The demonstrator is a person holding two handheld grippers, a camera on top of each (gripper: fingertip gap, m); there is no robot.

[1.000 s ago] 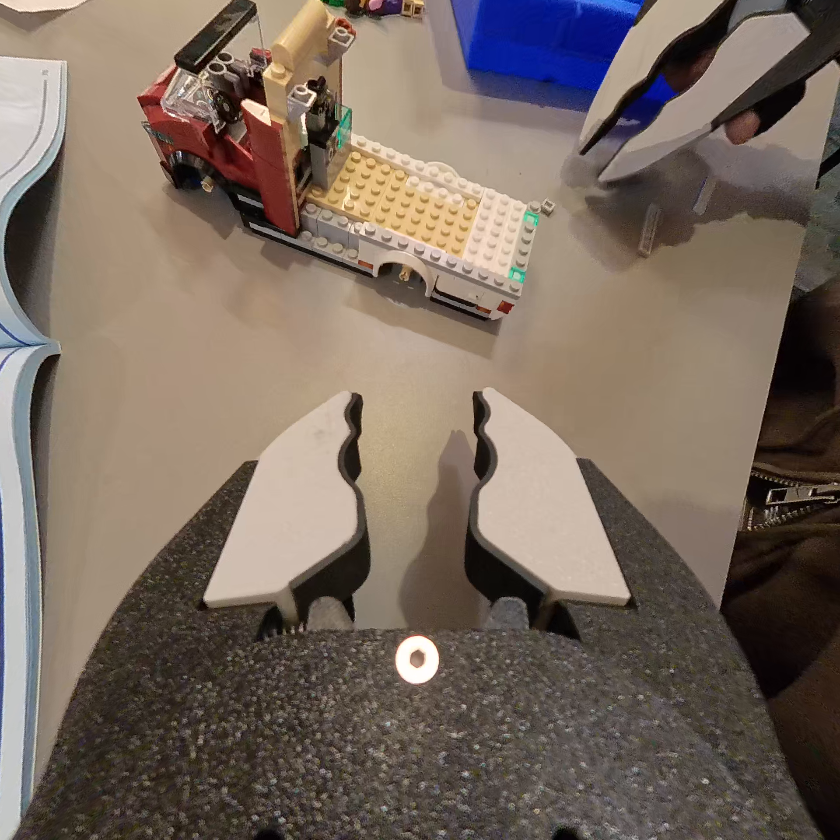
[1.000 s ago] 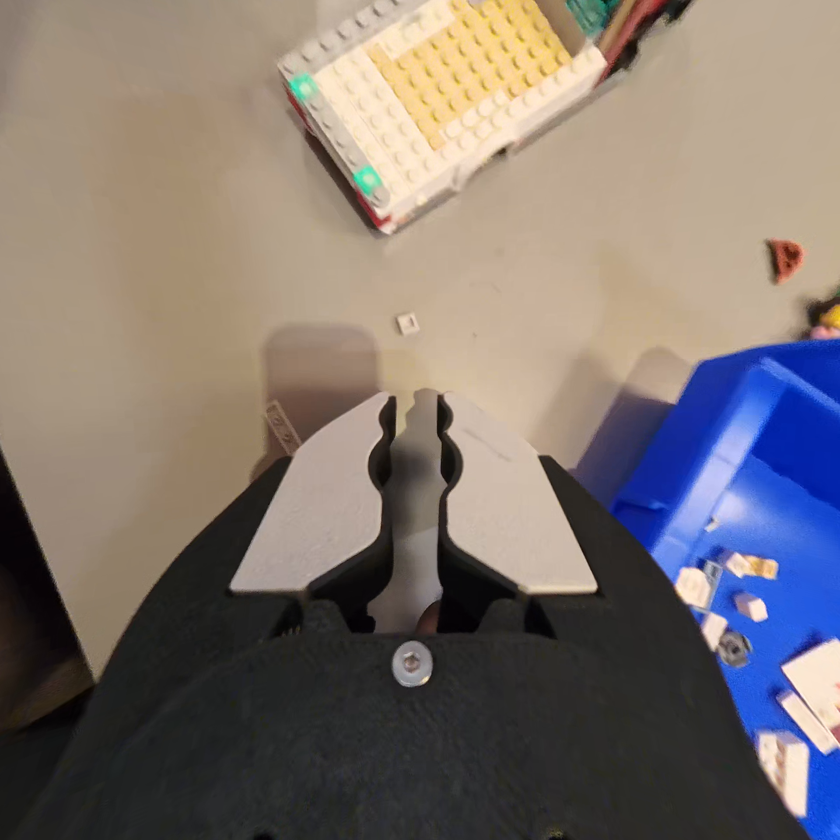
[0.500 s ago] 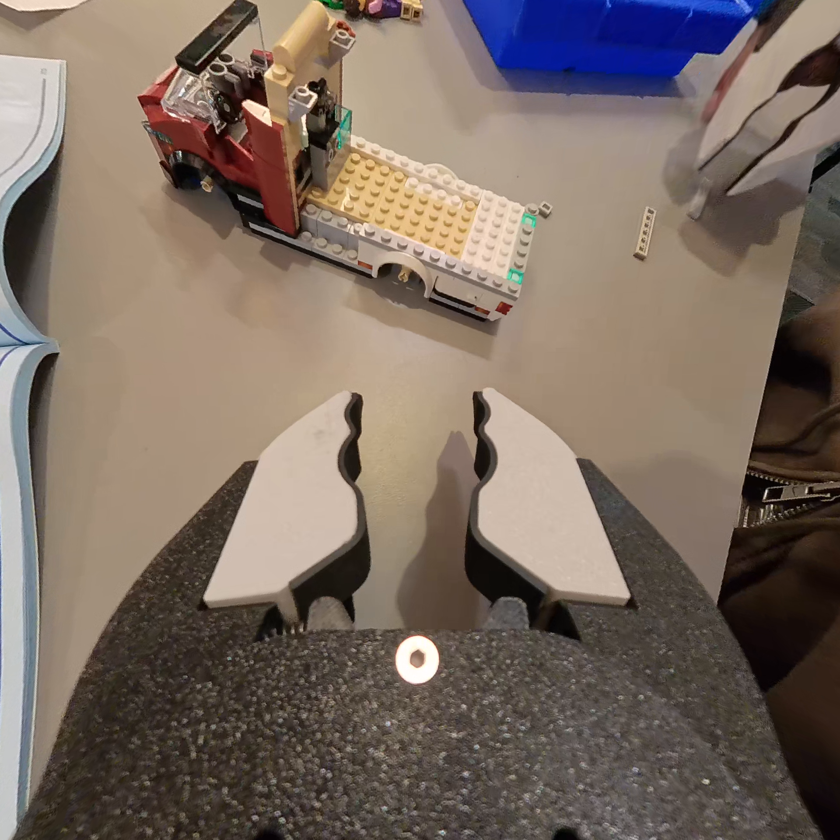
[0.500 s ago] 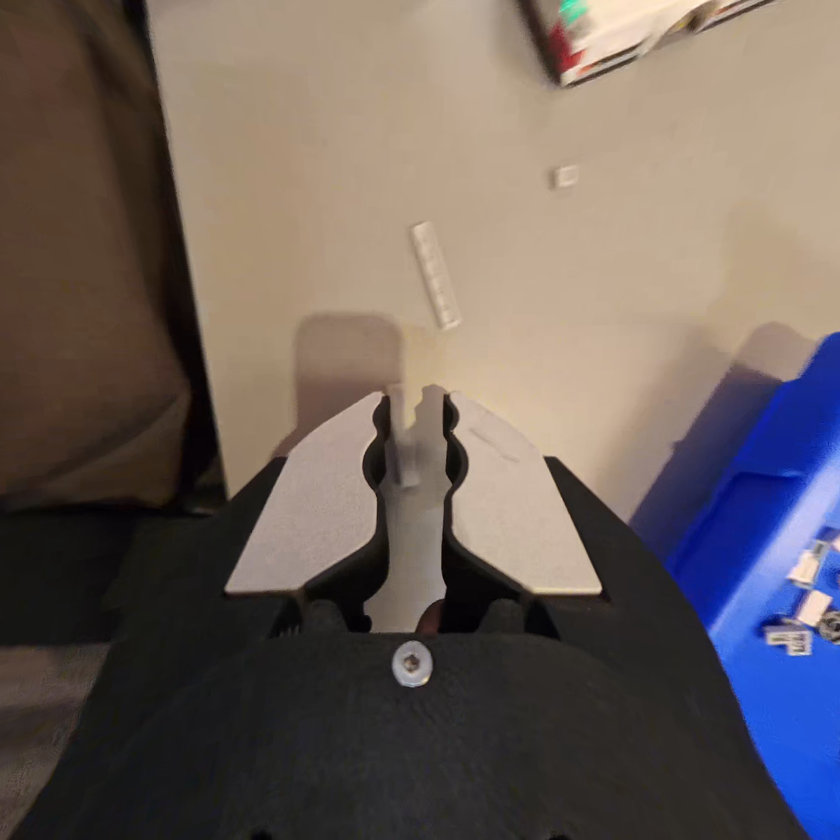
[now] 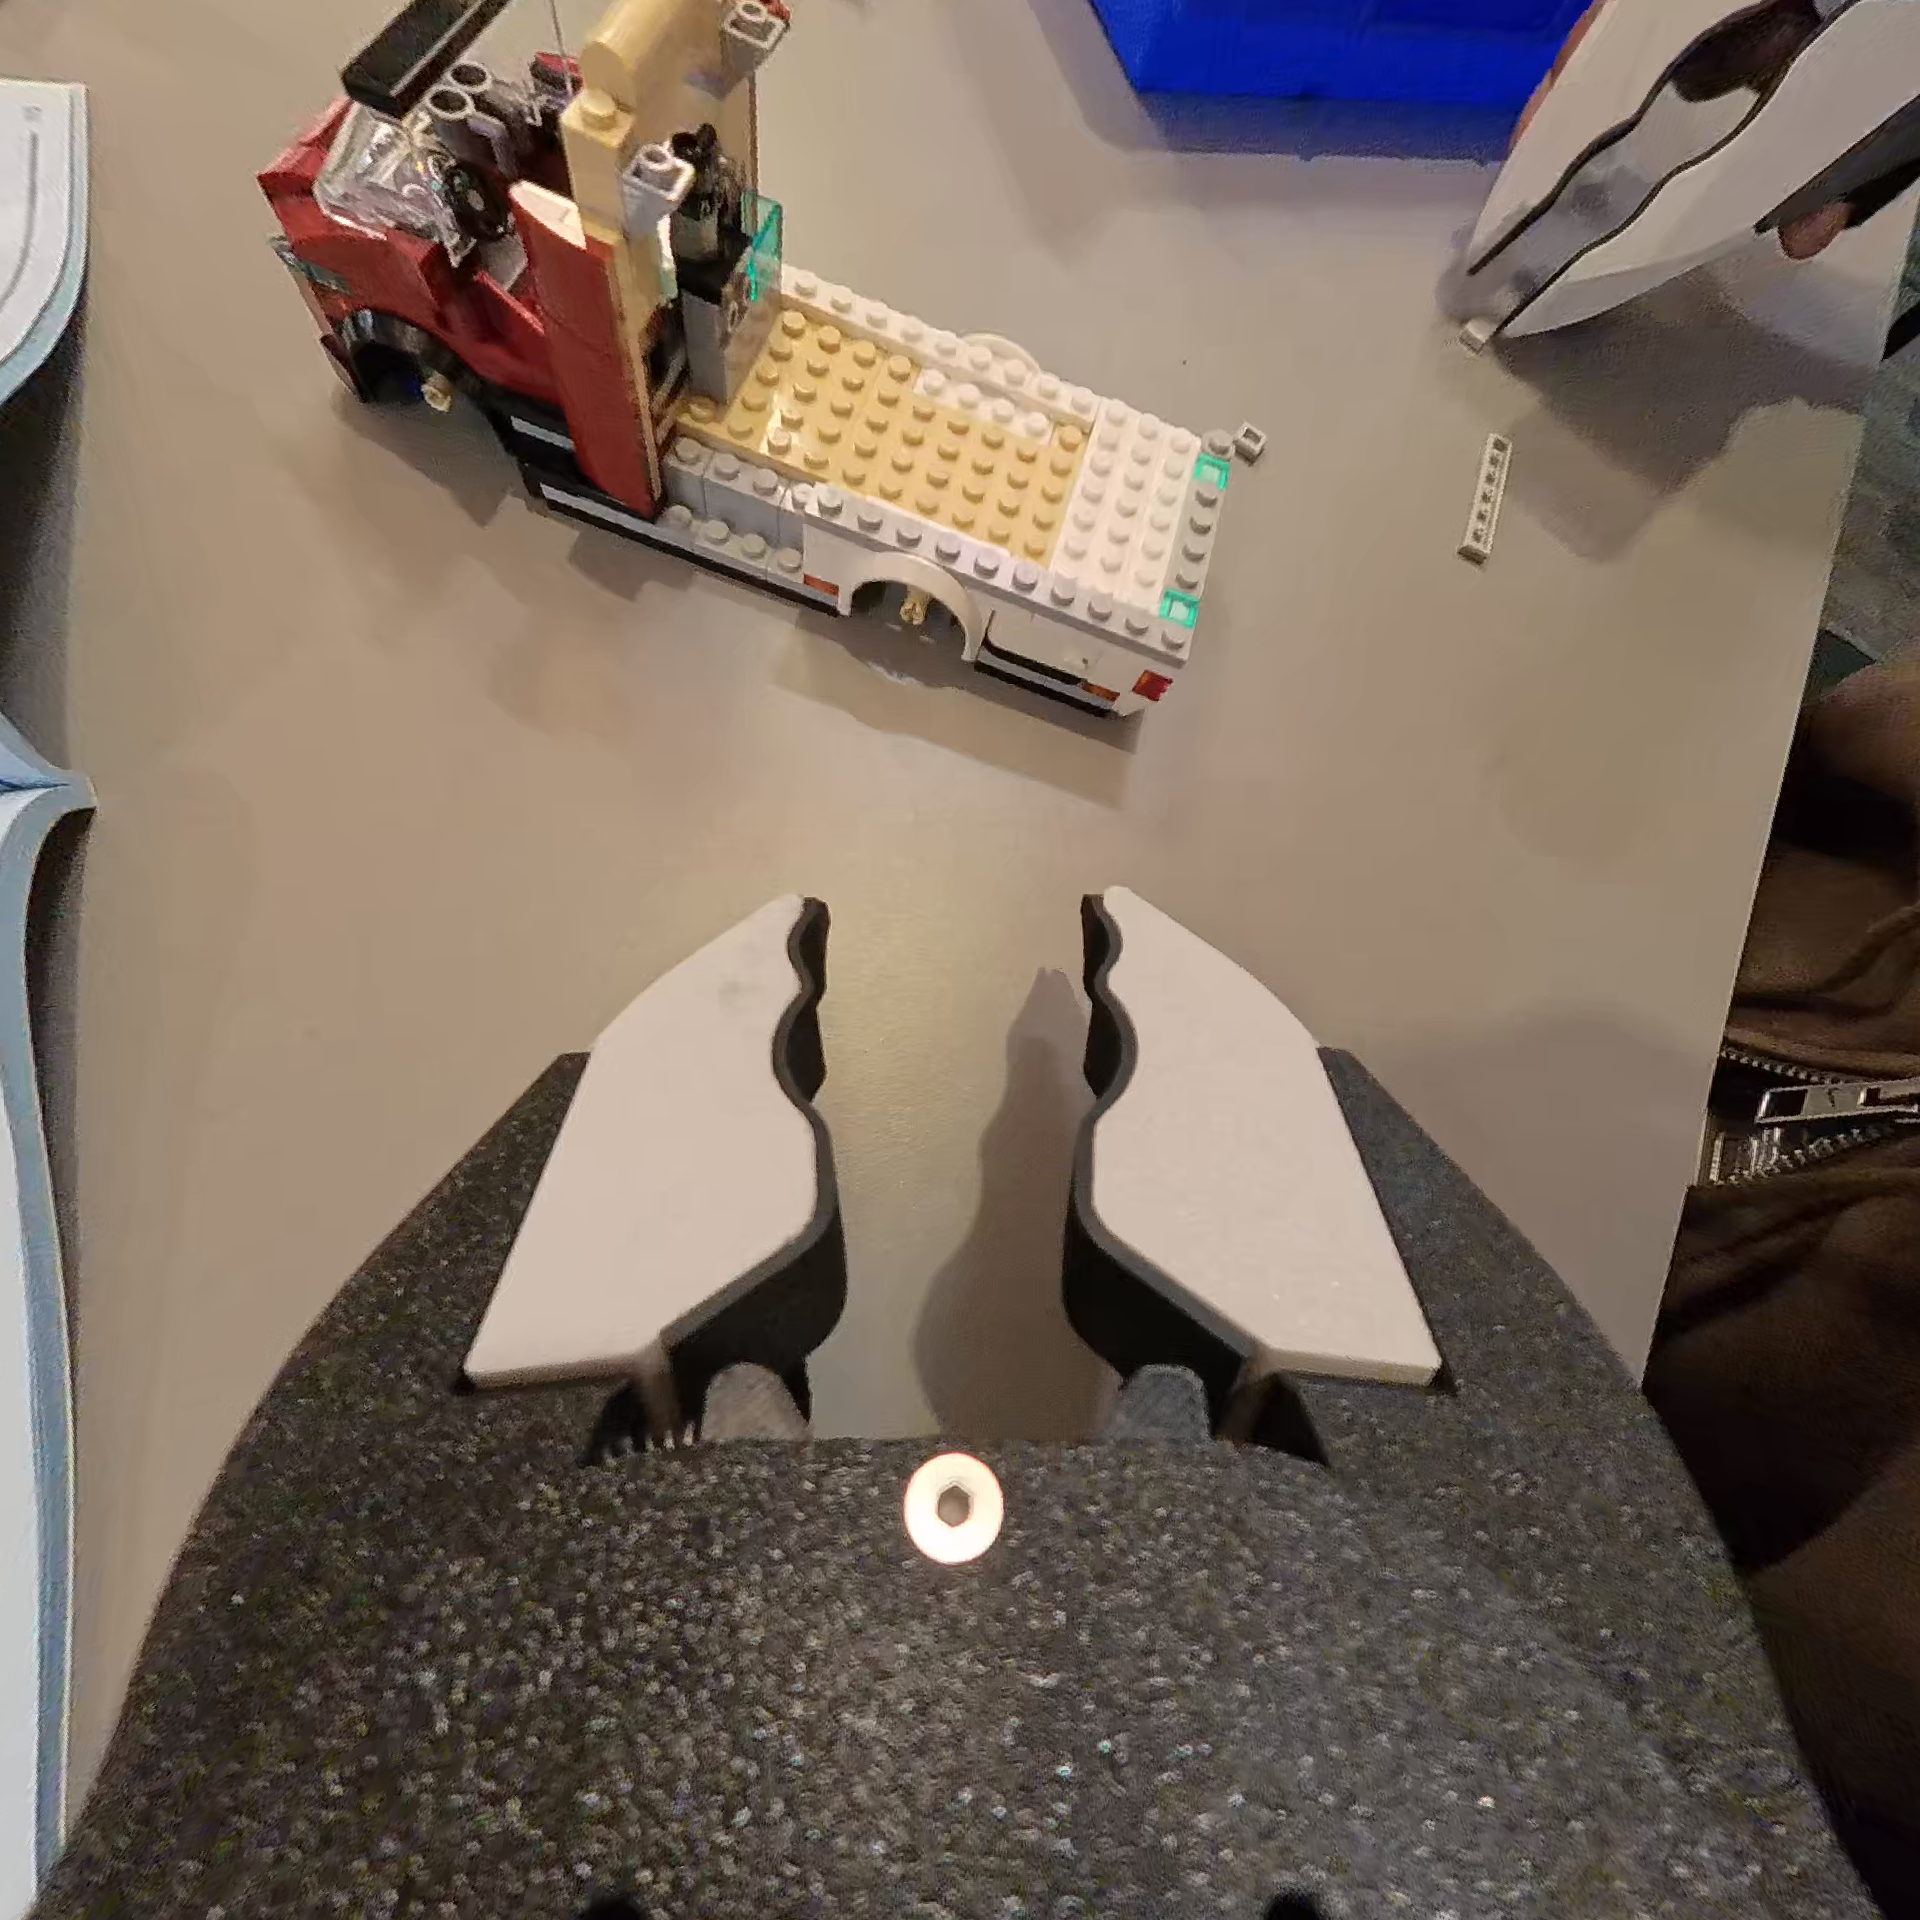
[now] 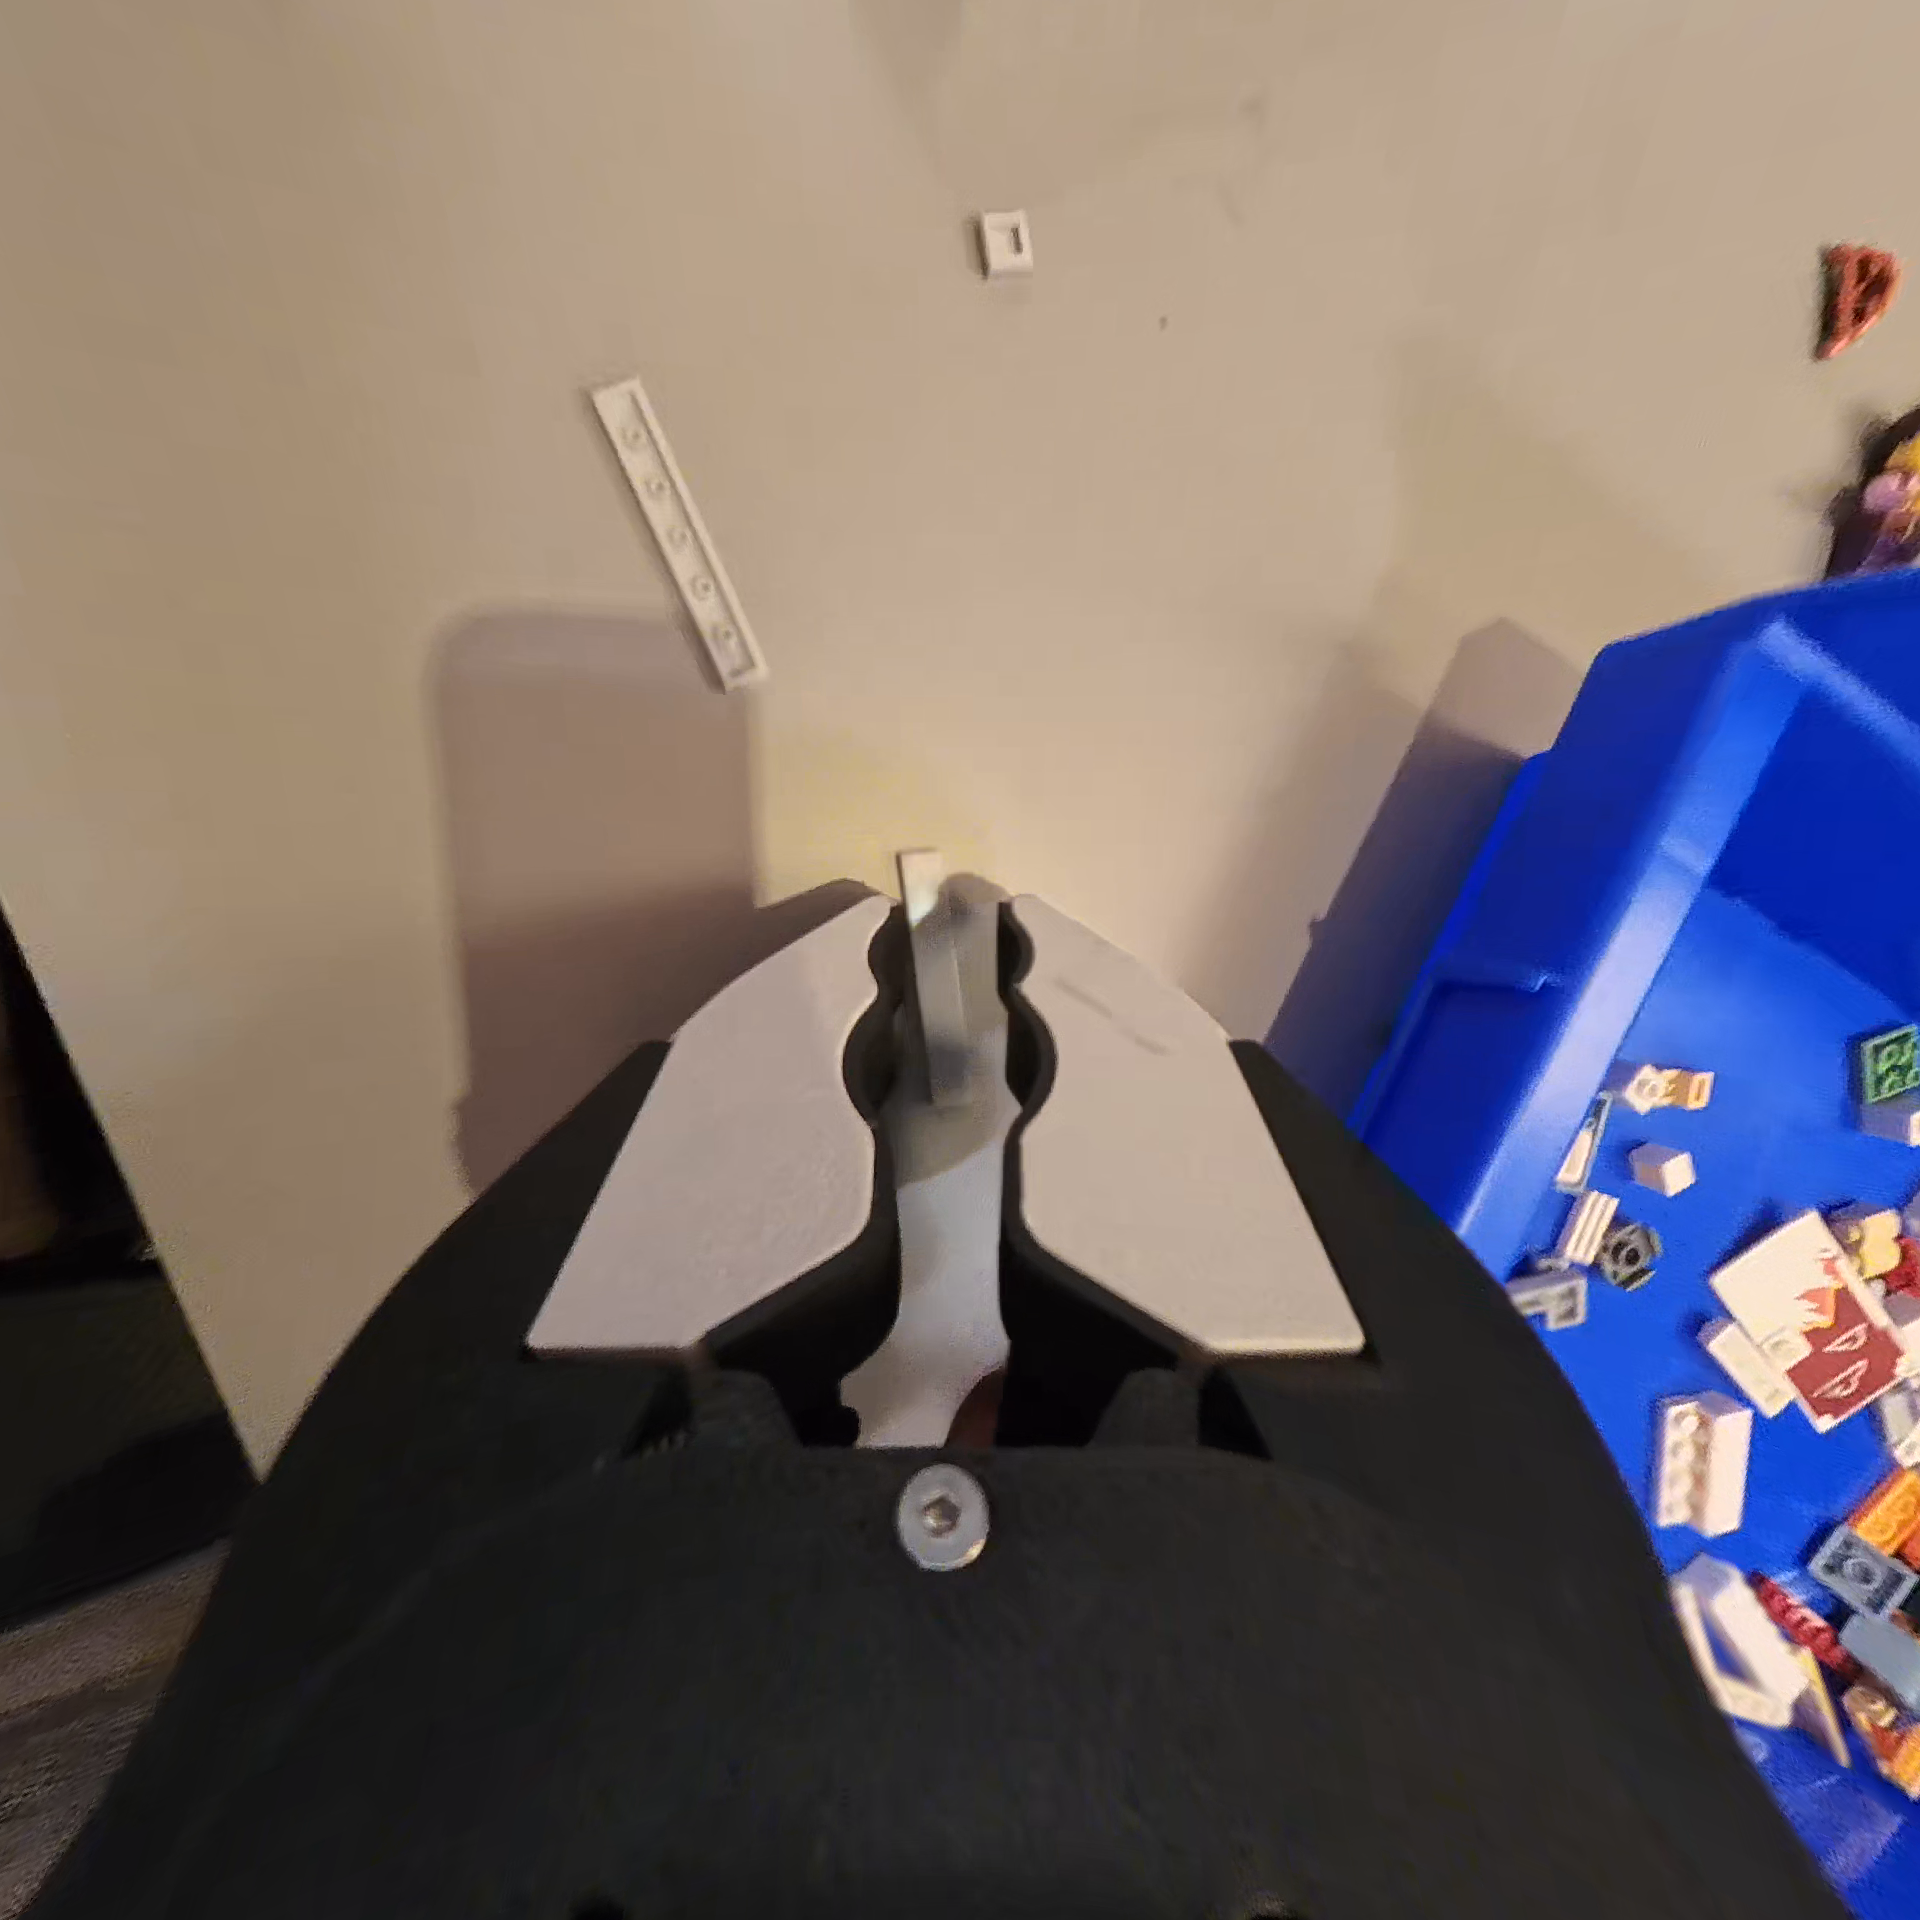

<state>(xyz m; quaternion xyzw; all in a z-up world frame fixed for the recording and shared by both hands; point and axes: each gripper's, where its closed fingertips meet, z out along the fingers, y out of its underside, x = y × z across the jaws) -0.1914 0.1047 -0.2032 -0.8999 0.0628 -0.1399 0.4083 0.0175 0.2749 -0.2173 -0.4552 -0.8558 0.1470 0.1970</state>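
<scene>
The left gripper (image 5: 954, 914) hovered over bare table (image 5: 416, 831) near its front edge, fingers spread wide with nothing between them. Beyond it, toward the middle of the table, stood a brick-built truck (image 5: 769, 395) with a dark red cab and a tan and white studded bed. An open booklet (image 5: 31, 1143) lay along the left edge.

The right gripper (image 6: 945, 914) was narrowed around a thin grey plate (image 6: 935, 987) standing on edge between its fingertips; whether both pads pressed on it could not be told. It hung near the right edge of the table, close beside a blue bin (image 6: 1714, 935) of loose bricks. A long pale strip plate (image 6: 681, 535) and a small white square tile (image 6: 1005, 244) lay apart on the table ahead
</scene>
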